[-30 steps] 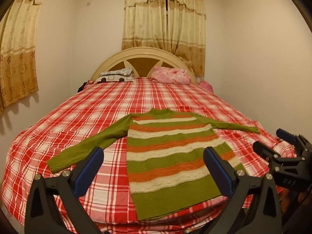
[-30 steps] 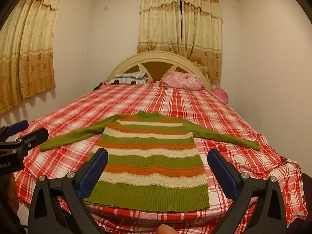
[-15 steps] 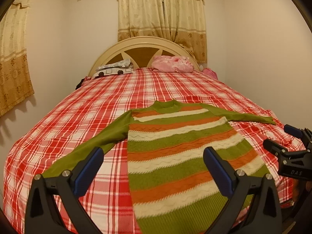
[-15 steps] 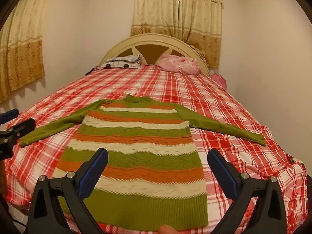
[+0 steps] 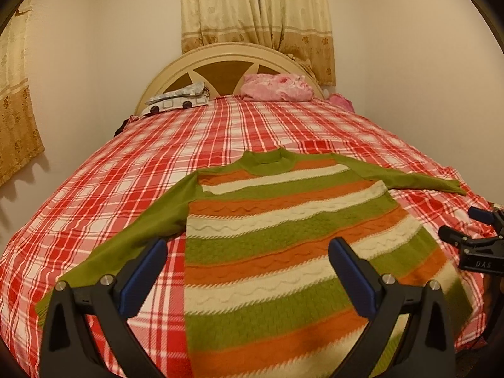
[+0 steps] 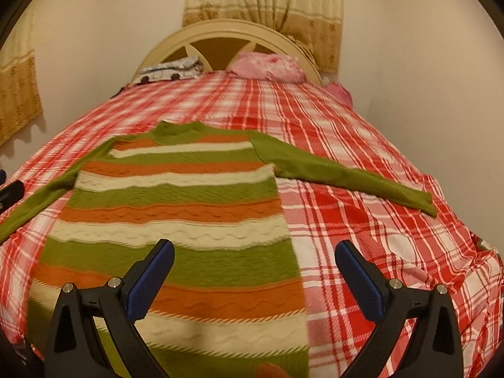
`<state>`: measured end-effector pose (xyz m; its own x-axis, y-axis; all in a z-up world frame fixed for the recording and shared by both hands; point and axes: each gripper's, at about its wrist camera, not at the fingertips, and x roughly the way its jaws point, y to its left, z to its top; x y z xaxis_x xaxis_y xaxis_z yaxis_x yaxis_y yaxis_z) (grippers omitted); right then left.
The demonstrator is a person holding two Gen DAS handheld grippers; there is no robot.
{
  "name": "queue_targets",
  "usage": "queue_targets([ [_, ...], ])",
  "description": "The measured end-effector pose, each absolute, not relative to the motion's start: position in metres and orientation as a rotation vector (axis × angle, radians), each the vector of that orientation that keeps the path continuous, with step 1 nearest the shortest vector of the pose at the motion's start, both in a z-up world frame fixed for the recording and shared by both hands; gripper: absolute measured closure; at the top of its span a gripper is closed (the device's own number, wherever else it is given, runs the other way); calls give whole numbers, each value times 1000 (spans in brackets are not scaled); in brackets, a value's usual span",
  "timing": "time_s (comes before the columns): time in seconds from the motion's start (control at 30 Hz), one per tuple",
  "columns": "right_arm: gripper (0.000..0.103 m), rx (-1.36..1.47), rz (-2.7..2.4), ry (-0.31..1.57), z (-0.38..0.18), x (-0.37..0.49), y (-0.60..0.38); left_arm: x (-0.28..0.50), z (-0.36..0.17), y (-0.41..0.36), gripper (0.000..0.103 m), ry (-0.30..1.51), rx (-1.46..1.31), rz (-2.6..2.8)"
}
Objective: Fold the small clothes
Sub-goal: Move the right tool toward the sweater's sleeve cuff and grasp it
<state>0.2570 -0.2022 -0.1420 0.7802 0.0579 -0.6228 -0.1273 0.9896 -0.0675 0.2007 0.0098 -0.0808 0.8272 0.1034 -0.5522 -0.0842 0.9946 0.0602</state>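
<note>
Both tools, left tool (image 5: 247,271) and right tool (image 6: 253,272), jaws apart and empty, have advanced low over the flat striped sweater (image 5: 283,236) at lower frame; folding imminent.

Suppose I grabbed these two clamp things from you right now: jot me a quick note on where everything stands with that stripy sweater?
Left gripper: open, holding nothing, above the sweater's left half near the hem.
Right gripper: open, holding nothing, above the sweater's right edge.
Sweater: spread flat, front up, on the red plaid bedspread, collar toward the headboard, hem at the near edge of the bed. Both green sleeves lie stretched out to the sides.
Done: nothing folded yet; the sweater is only laid out.
Left: probably fold each sleeve in over the body, then fold the body up and tidy it.
</note>
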Motion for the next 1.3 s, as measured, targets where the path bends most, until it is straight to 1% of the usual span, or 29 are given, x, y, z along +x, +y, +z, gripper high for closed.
queue_targets([
  [0.17,1,-91,74,707,-157,284,-221,231,-92,8,0,620,47,111],
  [0.43,1,-36,10,732,-168,325,-271,266,-106,8,0,613,58,137],
  [1.07,1,101,-284,781,-179,414,-446,331,-146,11,0,704,80,193],
  [1.1,3,117,-304,788,-181,420,-457,333,-147,13,0,710,74,195],
  [1.2,13,158,-356,799,-183,431,-489,336,-152,15,0,725,65,195],
  [1.27,14,186,-399,800,-183,437,-511,338,-155,16,0,736,62,194],
  [1.3,16,193,-414,800,-183,439,-519,338,-156,16,0,740,58,194],
])
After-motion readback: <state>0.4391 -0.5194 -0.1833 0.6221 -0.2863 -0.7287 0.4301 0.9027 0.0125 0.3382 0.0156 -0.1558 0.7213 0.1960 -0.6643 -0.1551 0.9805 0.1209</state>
